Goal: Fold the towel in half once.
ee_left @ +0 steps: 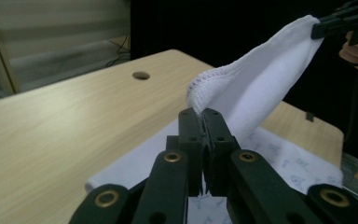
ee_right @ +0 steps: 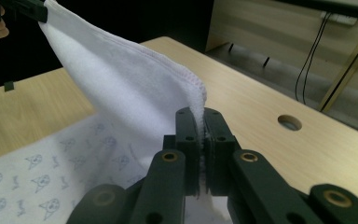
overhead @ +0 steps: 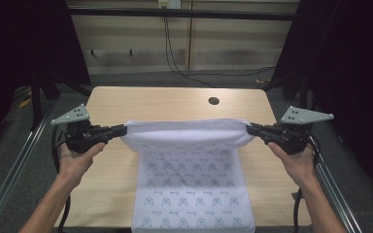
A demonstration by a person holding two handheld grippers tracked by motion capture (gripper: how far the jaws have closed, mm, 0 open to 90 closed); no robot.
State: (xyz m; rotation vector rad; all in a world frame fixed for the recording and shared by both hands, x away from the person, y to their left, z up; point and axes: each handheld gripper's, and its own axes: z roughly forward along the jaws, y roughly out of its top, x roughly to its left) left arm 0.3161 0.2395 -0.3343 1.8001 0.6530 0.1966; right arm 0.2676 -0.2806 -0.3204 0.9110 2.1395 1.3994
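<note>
over the bench (overhead: 126, 104) i've got both far corners of the towel (overhead: 189, 133) pinched, left tool (overhead: 122, 130) and right tool (overhead: 250, 128) clamped tight; near half lies flat; i'd keep both hands level and the edge taut while folding.

**Both tongs clamped, arms spread**

My left tongs (overhead: 119, 130) and right tongs (overhead: 252, 129) are raised and level, tips pointing inward at each other, jaws pinched tight. My left hand (overhead: 77, 155) and right hand (overhead: 294, 158) grip the bodies from below, forearms angling in from the near edge.
</note>
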